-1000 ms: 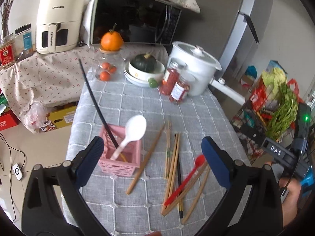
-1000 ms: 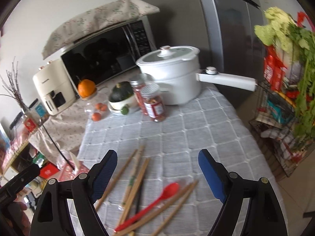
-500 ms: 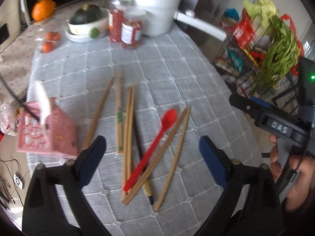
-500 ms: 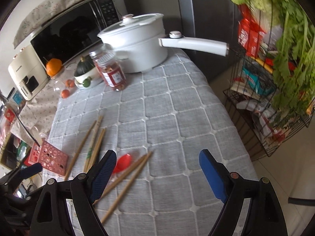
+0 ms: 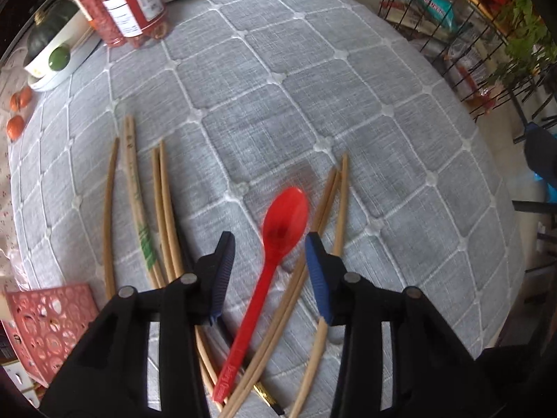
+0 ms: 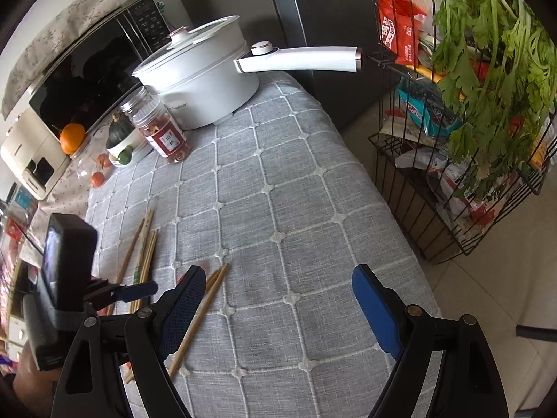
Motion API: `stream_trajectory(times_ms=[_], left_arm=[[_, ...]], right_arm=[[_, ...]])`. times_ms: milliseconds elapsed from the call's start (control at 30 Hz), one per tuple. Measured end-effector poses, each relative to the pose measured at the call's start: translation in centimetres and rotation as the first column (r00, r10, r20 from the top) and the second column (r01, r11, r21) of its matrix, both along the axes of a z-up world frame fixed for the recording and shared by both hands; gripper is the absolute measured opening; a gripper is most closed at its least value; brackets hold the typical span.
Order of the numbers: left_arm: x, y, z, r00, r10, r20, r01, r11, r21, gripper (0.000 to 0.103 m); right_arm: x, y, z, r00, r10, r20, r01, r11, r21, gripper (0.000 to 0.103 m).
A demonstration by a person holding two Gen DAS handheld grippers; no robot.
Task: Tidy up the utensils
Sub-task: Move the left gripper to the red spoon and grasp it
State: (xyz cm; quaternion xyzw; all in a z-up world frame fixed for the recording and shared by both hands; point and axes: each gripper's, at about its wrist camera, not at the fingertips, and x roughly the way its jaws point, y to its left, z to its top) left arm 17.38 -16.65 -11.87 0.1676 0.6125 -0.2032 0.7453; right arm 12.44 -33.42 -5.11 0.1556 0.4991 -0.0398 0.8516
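A red plastic spoon [image 5: 275, 244] lies on the grey quilted tablecloth [image 5: 313, 87] among several wooden chopsticks [image 5: 163, 205]. My left gripper [image 5: 269, 268] is open and low over the spoon, one finger on each side of its neck, not touching it. A pink perforated holder [image 5: 48, 317] sits at the lower left of the left wrist view. My right gripper [image 6: 275, 310] is open and empty over bare cloth at the table's right front, with chopsticks [image 6: 202, 303] just left of it. The left gripper also shows in the right wrist view [image 6: 135, 291].
Two red-labelled jars [image 6: 162, 132], a white pot [image 6: 202, 73] with a long handle, a bowl with a squash [image 6: 120, 139] and small oranges stand at the far end. A wire rack [image 6: 452, 139] with greens and packets stands beside the table's right edge.
My left gripper has dropped down and forward onto the red spoon and its fingers have narrowed around it. My right gripper has shifted slightly and stays open.
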Motion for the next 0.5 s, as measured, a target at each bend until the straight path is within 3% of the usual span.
stream_trajectory(times_ms=[133,267,367,500], left_arm=[[0.6,-0.9,-0.5,1.000,-0.007,-0.007,0.007,1.000,0.017,0.043],[1.6,-1.2,-1.4,0.998,0.025,-0.066,-0.023,0.999,0.032,0.037],[1.6,-1.2,-1.4,0.997,0.033,-0.063,-0.032,0.999,0.015,0.030],[1.5,-0.2,-1.2,0.998,0.046,-0.033,-0.046,0.999,-0.008,0.030]], right_arm=[[0.2,-0.1,-0.1,1.000,0.000,-0.002,0.000,1.000,0.008,0.087],[0.3,-0.2,-0.1,1.000,-0.001,-0.002,0.001,1.000,0.013,0.087],[0.3,-0.2,-0.2,1.000,0.000,-0.005,0.000,1.000,0.013,0.087],[0.6,0.2,-0.5,1.000,0.007,-0.019,-0.006,1.000,0.017,0.087]])
